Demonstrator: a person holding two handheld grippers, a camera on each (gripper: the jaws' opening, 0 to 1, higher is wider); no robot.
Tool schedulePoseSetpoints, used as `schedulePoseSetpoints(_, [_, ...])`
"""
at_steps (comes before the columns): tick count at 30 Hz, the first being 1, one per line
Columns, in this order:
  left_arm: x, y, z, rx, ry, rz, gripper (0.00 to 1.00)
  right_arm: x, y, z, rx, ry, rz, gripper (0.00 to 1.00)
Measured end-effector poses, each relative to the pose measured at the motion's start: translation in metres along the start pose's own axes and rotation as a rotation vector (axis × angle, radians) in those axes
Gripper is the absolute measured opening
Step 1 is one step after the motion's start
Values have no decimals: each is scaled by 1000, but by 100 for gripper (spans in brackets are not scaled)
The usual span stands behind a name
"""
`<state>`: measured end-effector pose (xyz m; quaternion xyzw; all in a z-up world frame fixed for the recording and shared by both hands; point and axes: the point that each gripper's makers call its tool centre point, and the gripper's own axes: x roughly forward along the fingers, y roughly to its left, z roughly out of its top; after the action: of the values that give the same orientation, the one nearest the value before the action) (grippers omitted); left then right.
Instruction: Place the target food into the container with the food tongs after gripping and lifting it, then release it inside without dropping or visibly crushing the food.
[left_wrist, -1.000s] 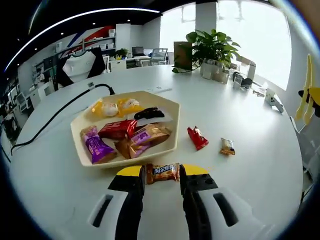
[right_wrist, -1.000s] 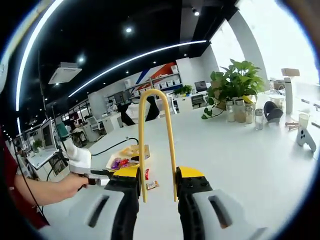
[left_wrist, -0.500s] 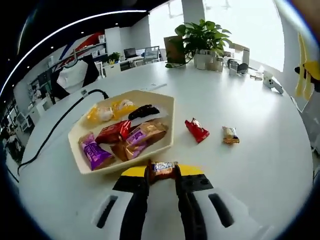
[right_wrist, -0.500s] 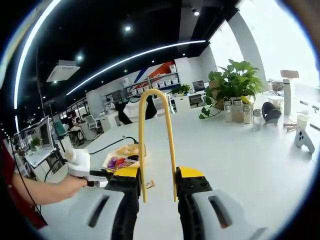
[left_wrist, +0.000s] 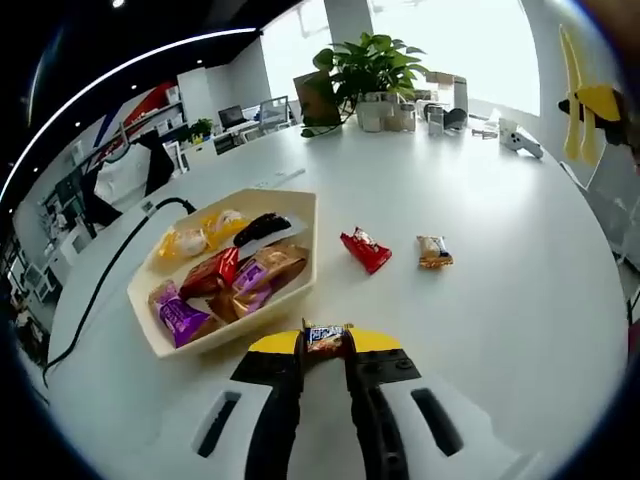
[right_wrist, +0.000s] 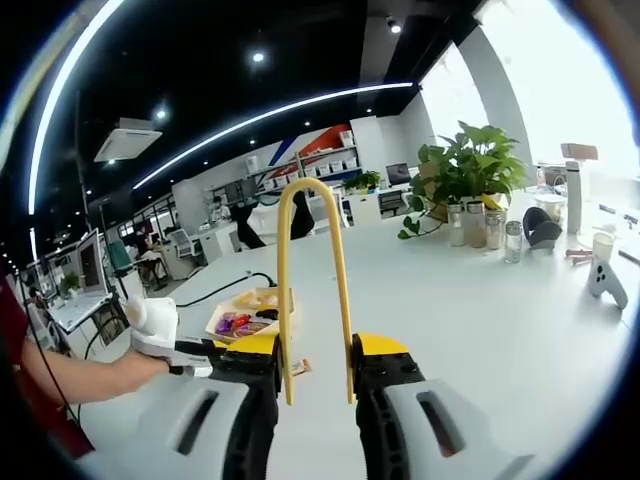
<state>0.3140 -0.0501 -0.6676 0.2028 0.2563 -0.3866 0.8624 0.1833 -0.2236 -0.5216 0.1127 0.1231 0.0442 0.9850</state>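
Left gripper (left_wrist: 325, 345): fingers pinching a small brown wrapped snack (left_wrist: 326, 337) between the tips, held off the white surface (left_wrist: 500, 300), just short of the tray's near rim. Beyond it, the cream tray (left_wrist: 300, 262) holds purple, red, brown, yellow and black packets. To its right on the surface lie a red packet (left_wrist: 365, 249) and a small tan packet (left_wrist: 433, 251), apart from each other. Potted plant (left_wrist: 365, 68) at the far edge.

Right gripper (right_wrist: 315, 375): fingers clamped on yellow food tongs (right_wrist: 311, 270), loop end up, well clear of the tray (right_wrist: 250, 310). A person's hand (right_wrist: 140, 365) at left.
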Motion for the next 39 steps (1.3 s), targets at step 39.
schedulePoseSetpoints(39, [-43,-154,5,229,13,-478,25,-19,6,-15,23,-15,29,25])
